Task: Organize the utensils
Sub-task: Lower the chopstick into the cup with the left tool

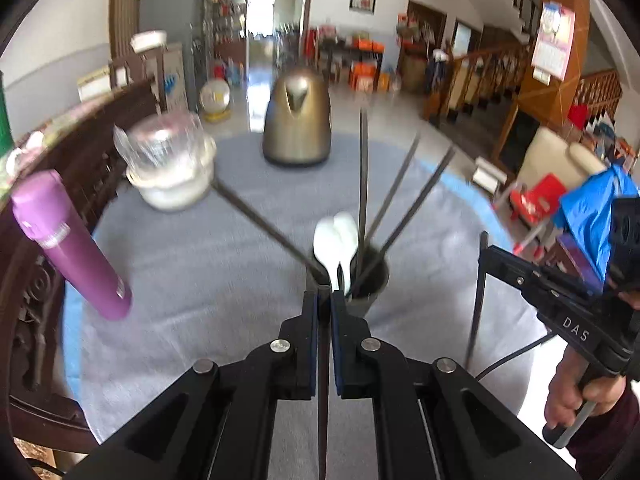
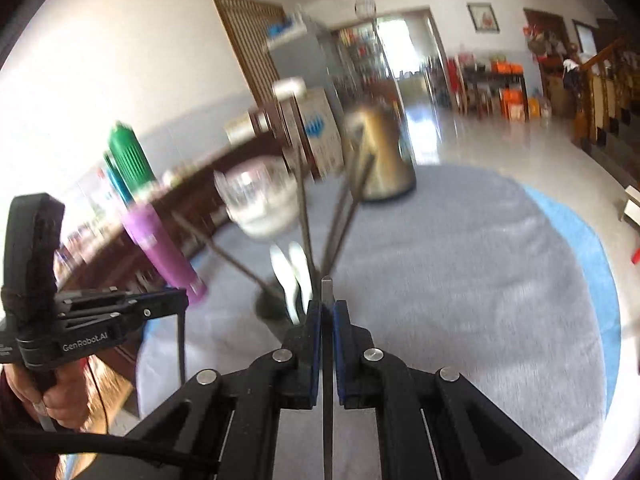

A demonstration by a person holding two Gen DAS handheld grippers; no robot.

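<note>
A dark utensil cup (image 1: 370, 280) stands on the grey tablecloth and holds several dark chopsticks (image 1: 363, 184) and two white spoons (image 1: 334, 240). My left gripper (image 1: 325, 298) is shut on a dark chopstick (image 1: 323, 400) held upright just in front of the cup. My right gripper (image 2: 327, 308) is shut on another dark chopstick (image 2: 327, 392), right of the cup (image 2: 272, 306). The right gripper also shows in the left wrist view (image 1: 486, 250), holding its chopstick (image 1: 478, 300) upright to the cup's right. The left gripper shows in the right wrist view (image 2: 182, 298).
A purple bottle (image 1: 72, 248) stands at the table's left. A clear jar on a white bowl (image 1: 170, 164) is at the back left, and a bronze kettle (image 1: 298, 120) at the back. A dark wooden cabinet (image 1: 100, 136) borders the left. The round table (image 1: 180, 280) has a blue rim.
</note>
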